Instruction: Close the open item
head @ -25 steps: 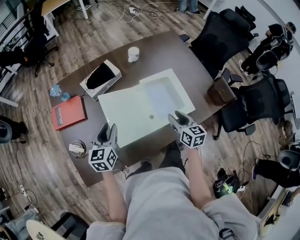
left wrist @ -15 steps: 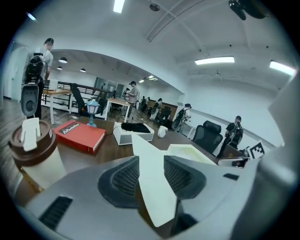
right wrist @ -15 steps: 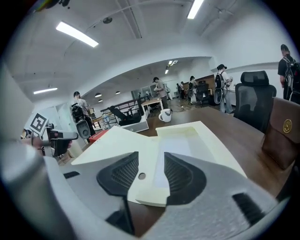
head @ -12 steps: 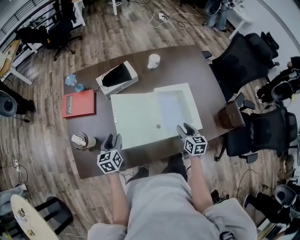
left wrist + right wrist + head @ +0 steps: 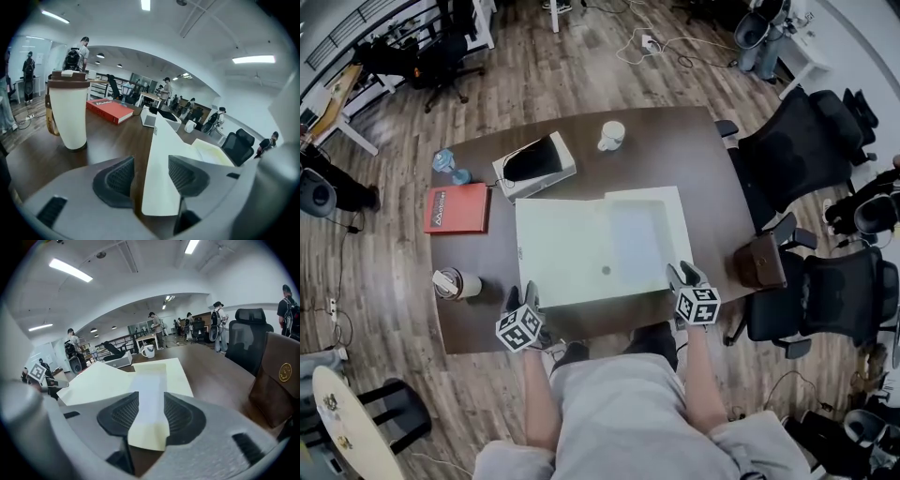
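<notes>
A large pale flat box lies open on the brown table [image 5: 703, 178]: its shallow tray [image 5: 637, 239] to the right, its lid [image 5: 558, 248] flat to the left. My left gripper [image 5: 520, 298] is at the lid's near left corner. In the left gripper view that corner [image 5: 157, 187] stands between the jaws of the left gripper [image 5: 150, 173], which have just been opening; a gap shows beside the left pad. My right gripper [image 5: 682, 275] is at the tray's near right corner. In the right gripper view both pads of the right gripper [image 5: 149, 416] press the pale edge [image 5: 150, 399].
On the table's left are a lidded white cup [image 5: 450, 283], a red book [image 5: 457, 208] and a white case with a black insert [image 5: 534, 164]. A mug [image 5: 611, 136] stands at the back. A brown bag [image 5: 759, 262] sits on a chair beside my right gripper. Office chairs ring the table.
Both grippers have dropped toward the box's near corners. The left gripper has rolled and its jaws stand wider. The right gripper's jaws look the same.
</notes>
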Action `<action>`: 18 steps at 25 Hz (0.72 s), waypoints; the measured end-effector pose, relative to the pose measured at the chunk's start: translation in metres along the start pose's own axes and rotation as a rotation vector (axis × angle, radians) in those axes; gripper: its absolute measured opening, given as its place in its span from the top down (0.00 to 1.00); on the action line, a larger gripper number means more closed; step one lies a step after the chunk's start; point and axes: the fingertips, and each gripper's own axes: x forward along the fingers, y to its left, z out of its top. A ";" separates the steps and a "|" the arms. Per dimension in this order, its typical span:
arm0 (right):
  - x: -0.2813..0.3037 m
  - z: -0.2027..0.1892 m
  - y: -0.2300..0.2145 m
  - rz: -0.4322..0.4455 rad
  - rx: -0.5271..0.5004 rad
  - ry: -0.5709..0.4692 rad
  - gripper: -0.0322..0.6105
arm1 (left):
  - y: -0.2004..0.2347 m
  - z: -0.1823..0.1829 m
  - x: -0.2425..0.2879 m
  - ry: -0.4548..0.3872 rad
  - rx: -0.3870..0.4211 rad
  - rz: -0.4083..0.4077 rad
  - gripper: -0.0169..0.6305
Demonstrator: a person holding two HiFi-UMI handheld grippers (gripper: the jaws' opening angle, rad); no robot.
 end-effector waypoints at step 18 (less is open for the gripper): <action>0.019 -0.029 -0.038 -0.106 0.029 0.043 0.64 | -0.013 -0.033 0.006 -0.055 -0.146 -0.025 0.83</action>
